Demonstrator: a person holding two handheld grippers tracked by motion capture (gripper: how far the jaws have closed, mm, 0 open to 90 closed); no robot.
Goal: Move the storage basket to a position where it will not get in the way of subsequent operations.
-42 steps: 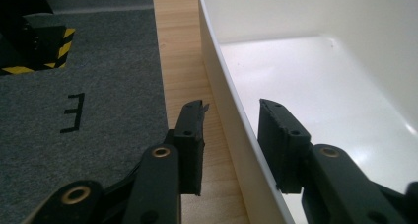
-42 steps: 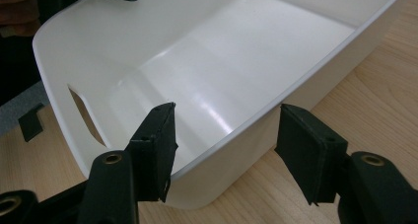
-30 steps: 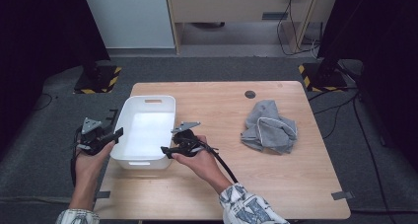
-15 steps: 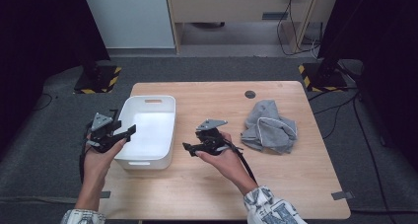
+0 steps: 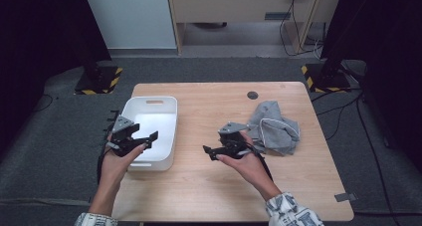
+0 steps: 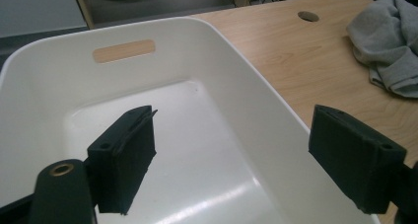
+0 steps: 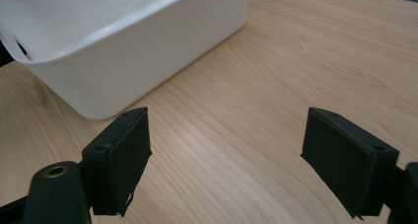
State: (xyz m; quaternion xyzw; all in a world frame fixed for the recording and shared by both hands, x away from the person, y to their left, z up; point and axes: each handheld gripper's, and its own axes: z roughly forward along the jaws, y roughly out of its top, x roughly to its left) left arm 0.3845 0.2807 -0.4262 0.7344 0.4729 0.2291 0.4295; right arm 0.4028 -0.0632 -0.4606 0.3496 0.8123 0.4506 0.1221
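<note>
Near the tabletop's left edge sits the white bin [image 5: 152, 131], empty as far as I can see into it from the left gripper view. My left gripper [image 5: 144, 137] hovers over the bin's near left part, jaws wide apart and holding nothing. My right gripper [image 5: 211, 150] hangs above bare wood around the middle of the tabletop, a little toward the near edge, jaws also spread wide with nothing between them; in the right gripper view it points at the bin's outer wall [image 7: 148, 61].

Toward the right edge lies the grey cloth [image 5: 273, 129], crumpled in a heap, just behind and to the right of my right hand [image 5: 244, 159]. I judge the work to be getting that cloth into the bin, and nothing of it is done: the cloth lies untouched on the wood, well apart from the bin. Left for me: turn the right gripper to the cloth, close on it, lift, carry and drop.

Hard to read: the cloth's folds hide what kind of garment it is and where a clean edge lies. The left gripper view cuts the cloth [image 6: 389, 46] off at the frame's right edge. A small dark round mark [image 5: 253, 94] near the far edge could be a hole or a cap; I cannot tell.
</note>
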